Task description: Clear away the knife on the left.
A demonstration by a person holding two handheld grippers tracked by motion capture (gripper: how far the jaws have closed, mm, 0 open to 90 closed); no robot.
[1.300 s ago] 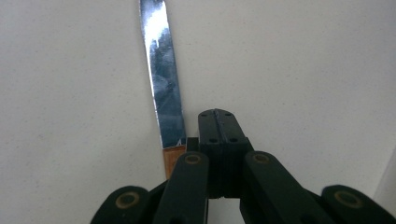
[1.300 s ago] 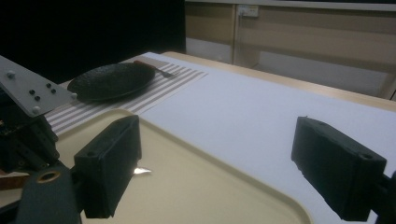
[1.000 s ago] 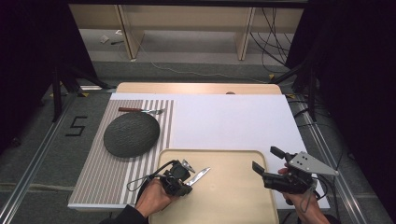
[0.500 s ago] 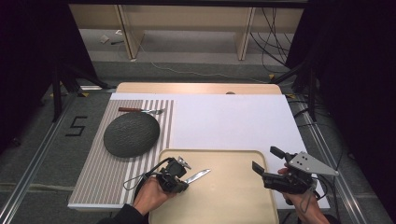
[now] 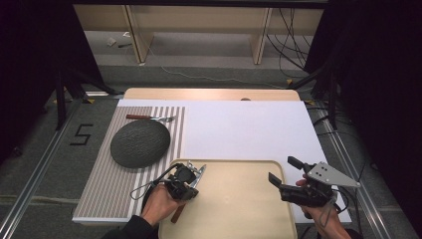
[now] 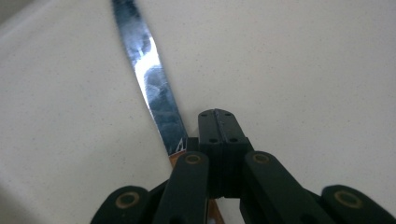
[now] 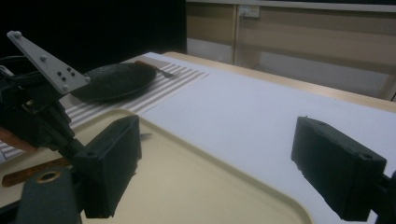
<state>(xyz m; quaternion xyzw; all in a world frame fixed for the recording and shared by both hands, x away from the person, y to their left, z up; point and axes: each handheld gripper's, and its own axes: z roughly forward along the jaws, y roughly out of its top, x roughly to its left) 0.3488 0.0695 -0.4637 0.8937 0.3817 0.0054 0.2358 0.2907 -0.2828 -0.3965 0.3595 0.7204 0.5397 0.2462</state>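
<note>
Left gripper [image 5: 191, 180] pinches a knife [image 6: 152, 84] at the tray's [image 5: 249, 219] near-left corner. Left gripper view: pads pressed together, steel blade slanting over cream tray floor. Right gripper [image 5: 284, 174] hovers spread wide at the tray's right edge; its own view catches the knife's brown handle [image 7: 32, 173].

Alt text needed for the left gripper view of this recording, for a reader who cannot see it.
The left gripper's two black jaws are shut on the brown-handled table knife, whose shiny steel blade runs up and to the left over the cream plastic tray.
</note>
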